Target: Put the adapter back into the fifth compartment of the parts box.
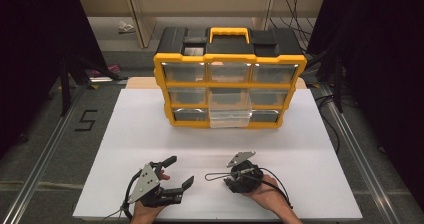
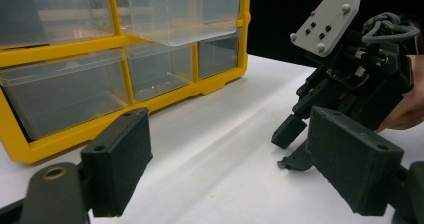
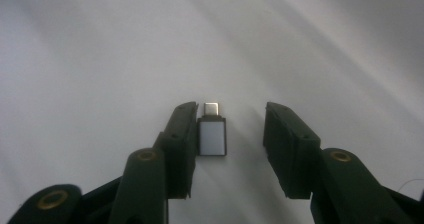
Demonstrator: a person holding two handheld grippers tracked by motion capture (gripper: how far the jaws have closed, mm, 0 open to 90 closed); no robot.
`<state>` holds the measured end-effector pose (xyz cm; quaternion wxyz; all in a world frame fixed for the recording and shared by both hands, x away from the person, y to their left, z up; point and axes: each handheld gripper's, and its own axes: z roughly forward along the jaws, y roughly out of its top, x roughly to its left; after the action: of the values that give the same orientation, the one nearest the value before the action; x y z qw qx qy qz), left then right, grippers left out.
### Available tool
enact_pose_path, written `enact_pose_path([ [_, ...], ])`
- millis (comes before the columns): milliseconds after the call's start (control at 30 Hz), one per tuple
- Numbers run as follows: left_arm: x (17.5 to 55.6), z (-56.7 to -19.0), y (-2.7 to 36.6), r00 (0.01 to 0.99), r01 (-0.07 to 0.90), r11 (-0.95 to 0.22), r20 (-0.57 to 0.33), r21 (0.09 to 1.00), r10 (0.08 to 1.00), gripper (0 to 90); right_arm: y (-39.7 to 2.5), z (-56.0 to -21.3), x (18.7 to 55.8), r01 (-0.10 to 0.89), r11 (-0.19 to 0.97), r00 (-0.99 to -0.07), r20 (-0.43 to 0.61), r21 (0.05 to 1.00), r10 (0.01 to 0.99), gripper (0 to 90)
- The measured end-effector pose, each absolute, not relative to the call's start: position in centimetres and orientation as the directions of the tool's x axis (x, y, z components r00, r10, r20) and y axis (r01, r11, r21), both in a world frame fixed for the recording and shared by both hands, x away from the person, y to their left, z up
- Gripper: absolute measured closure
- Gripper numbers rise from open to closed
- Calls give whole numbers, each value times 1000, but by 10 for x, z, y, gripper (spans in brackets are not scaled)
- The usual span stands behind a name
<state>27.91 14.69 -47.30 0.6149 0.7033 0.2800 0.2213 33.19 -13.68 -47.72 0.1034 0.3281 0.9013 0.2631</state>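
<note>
A small silver USB-C adapter (image 3: 212,136) lies flat on the white table (image 1: 150,134), plug end pointing away. My right gripper (image 3: 230,114) is open around it: the left jaw touches its side and the right jaw stands a gap away. In the high view the right gripper (image 1: 239,179) points down at the table's near right. My left gripper (image 1: 181,170) rests at the near left, open wide with nothing between its jaws. The left gripper view looks past its own gripper (image 2: 230,154) at the right gripper (image 2: 292,149) tipped onto the table.
A yellow and black drawer organizer (image 1: 230,59) stands at the back middle of the table, with a clear centre drawer (image 1: 230,116) pulled out. A thin wire loop (image 1: 215,176) lies left of the right gripper. Metal rails (image 1: 45,149) run along both sides.
</note>
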Motion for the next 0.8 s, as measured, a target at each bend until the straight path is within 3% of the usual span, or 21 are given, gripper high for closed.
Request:
enact_pose_path([
  [800,279,-473,147,745,121,-88,-32,989,666,181,-140,-474,338,546,668,-783,23,507,622,760],
])
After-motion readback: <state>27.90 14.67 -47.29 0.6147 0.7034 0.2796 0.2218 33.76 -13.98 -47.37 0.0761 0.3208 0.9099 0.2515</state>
